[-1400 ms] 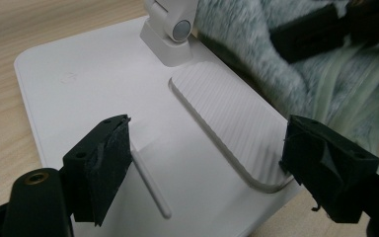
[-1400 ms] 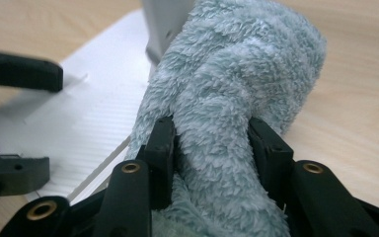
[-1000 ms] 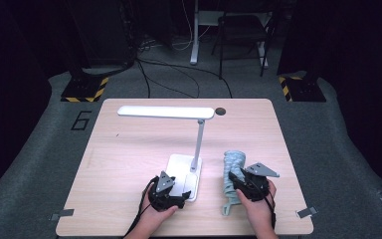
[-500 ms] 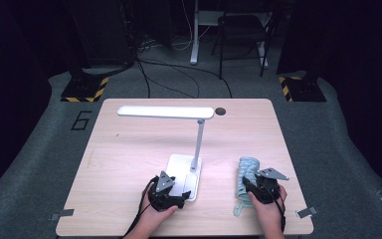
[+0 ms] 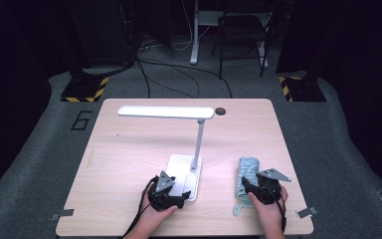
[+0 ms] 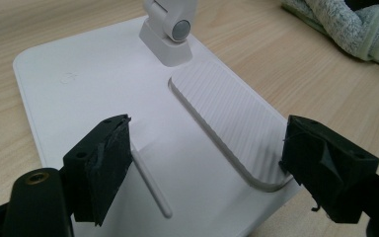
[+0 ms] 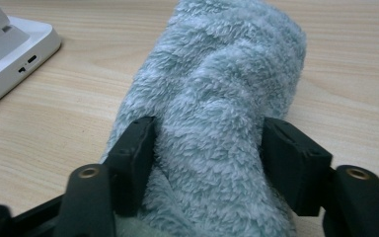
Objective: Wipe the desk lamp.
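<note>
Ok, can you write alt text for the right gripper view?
The right gripper has its two black jaws on either side of a fluffy pale blue-green towel lying bunched on a light wooden table. A corner of a white lamp base sits at upper left.

Prob. a lab/recording studio: dark room, grey carpet w/ painted white number "6" (image 5: 81, 120), black-yellow hazard-striped stand bases (image 5: 85, 88), loose black floor cables (image 5: 179, 74).
</note>
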The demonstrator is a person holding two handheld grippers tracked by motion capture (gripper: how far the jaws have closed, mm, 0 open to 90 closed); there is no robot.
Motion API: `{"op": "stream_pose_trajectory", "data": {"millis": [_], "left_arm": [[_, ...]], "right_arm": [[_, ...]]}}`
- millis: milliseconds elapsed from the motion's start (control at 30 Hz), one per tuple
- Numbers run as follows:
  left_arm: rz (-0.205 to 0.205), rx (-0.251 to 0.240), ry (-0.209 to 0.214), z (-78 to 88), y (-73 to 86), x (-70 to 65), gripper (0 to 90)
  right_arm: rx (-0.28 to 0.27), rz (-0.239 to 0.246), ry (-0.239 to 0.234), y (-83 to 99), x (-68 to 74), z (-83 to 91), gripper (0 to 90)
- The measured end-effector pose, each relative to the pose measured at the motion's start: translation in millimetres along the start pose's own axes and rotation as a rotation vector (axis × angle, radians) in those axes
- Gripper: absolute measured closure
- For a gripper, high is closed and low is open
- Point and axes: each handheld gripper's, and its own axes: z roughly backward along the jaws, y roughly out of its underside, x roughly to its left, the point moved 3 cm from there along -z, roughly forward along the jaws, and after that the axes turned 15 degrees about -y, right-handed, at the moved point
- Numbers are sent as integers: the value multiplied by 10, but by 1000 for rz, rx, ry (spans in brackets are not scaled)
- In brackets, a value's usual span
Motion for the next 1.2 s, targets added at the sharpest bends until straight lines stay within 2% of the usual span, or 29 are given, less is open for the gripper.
{"op": "stream_pose_trajectory", "data": {"millis": [67,233,467,500,567,700,867,900,967,1133,1200], "left_arm": [[2,-1,0,-1,0,-2,189],[3,-1,0,-1,0,-2,189],[-2,1,4,0,0,6,190],[-1,-2,9,-3,0,10,190],[7,-3,9,-5,-2,4,190],[3,1,12,-3,-4,6,190],[-5,-3,9,-3,-1,12,190],[-7,-3,12,-3,-1,14,190],[0,-5,15,-5,-1,13,190],[-8,2,22,4,-6,24,200],[-17,20,35,20,-10,37,213]], "right_arm": [[-3,8,-10,-3,-1,5,326],[-7,14,-11,-24,3,53,313],[-55,39,4,-89,44,162,313],[-71,17,-13,-119,67,204,313],[-100,6,-33,-153,100,234,315],[-112,16,-60,-196,182,263,319],[-96,68,-84,-262,287,234,328],[-88,94,-98,-309,361,203,335],[-84,109,-114,-349,417,182,335],[-84,126,-146,-440,544,149,336],[-87,127,-163,-480,593,131,336]]}}
